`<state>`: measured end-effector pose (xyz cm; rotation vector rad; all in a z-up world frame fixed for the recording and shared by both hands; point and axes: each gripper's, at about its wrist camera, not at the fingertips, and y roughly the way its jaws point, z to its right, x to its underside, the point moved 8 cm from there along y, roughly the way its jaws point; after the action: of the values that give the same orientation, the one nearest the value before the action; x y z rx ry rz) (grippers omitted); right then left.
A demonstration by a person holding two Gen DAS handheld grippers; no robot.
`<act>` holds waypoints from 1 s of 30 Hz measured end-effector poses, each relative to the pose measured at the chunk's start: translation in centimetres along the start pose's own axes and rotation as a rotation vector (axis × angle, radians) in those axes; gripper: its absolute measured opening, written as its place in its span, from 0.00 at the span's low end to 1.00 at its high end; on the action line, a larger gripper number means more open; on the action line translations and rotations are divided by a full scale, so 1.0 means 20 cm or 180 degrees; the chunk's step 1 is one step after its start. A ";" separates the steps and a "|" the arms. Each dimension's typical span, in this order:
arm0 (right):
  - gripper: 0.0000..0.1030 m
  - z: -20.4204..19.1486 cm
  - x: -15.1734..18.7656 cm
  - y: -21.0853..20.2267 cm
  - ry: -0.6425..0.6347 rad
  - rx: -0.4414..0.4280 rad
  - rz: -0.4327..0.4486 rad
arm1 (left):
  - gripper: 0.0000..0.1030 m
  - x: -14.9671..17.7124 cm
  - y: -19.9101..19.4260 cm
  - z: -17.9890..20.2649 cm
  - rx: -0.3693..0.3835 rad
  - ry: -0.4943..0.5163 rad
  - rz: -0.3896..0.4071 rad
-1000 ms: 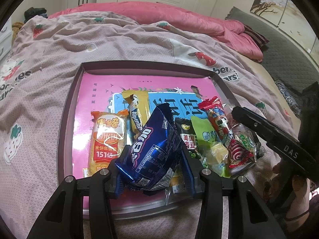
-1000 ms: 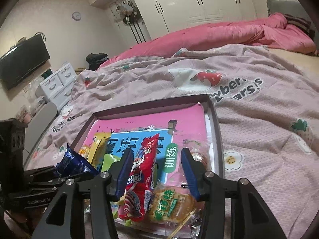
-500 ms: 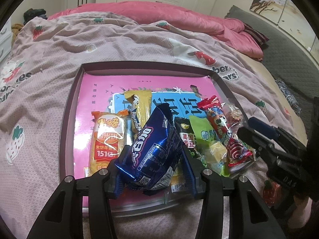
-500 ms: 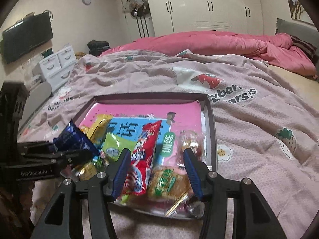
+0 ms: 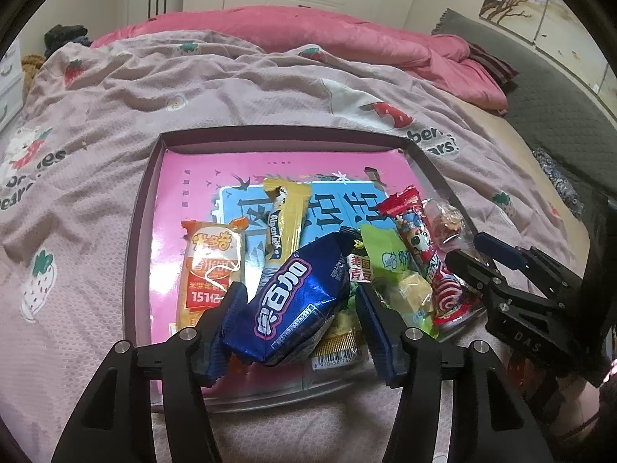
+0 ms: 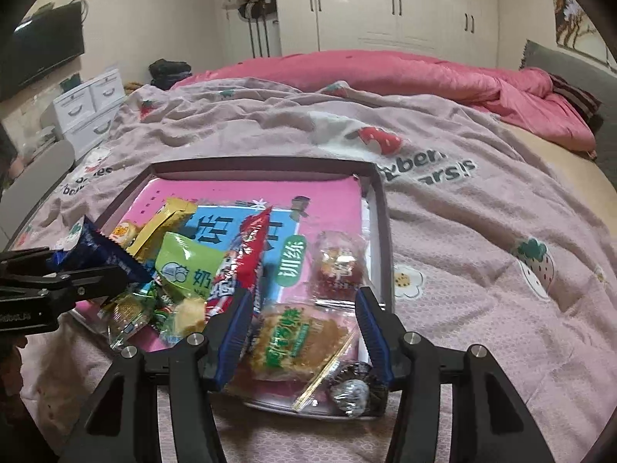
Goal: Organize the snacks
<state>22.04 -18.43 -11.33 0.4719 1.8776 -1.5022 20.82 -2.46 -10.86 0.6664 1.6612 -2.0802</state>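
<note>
Bedroom: white wardrobes behind, a pink duvet bunched at the far side of the bed, and a mauve strawberry-print blanket [image 5: 115, 123] spread flat, with partial print reading "bears" near the tray's far right corner. A shallow dark-rimmed tray [image 5: 270, 133] sits on the blanket, lined with a pink and blue Chinese workbook, probably to give the packets a flat base on soft bedding.

The snacks crowd the tray's near edge; the far half is bare liner, so sorting looks barely begun.

The left gripper [image 5: 300, 308] stands narrowed around a blue foil packet [image 5: 297, 301] with white Chinese lettering. The packet sits tilted between the pads at the near edge, and actual grip pressure cannot be confirmed.

Beside it, near the left edge, is an orange rice-cracker pack [image 5: 212, 266] printed "151亿". A yellow stick [image 5: 285, 223] reads "Alpenliebe". A green pouch [image 5: 389, 258] shows "奶", and a red striped stick [image 5: 424, 254] lies toward the right edge.

The right gripper [image 6: 300, 332] hangs wide open over a clear-wrapped pastry [image 6: 297, 339] with a green label at the near right corner, straddling it without contact. This looks lined up for the next pick. A foil-wrapped candy [image 6: 351, 393] sits at the very rim there. A clear bag of reddish sweets [image 6: 339, 266] lies against the right edge.
</note>
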 end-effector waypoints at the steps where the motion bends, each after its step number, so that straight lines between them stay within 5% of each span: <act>1: 0.53 0.00 0.00 0.00 0.0007 0.0001 0.0001 | 0.61 0.00 0.00 0.00 0.0005 0.0000 0.0001; 30: 0.67 -0.11 -0.06 -0.39 -0.0198 0.0222 0.0471 | 0.74 -0.03 -0.26 0.02 -0.0077 0.0047 0.0275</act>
<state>17.24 -18.27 -4.80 0.5770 1.7085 -1.4707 18.23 -1.78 -6.23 0.7342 1.6335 -1.9967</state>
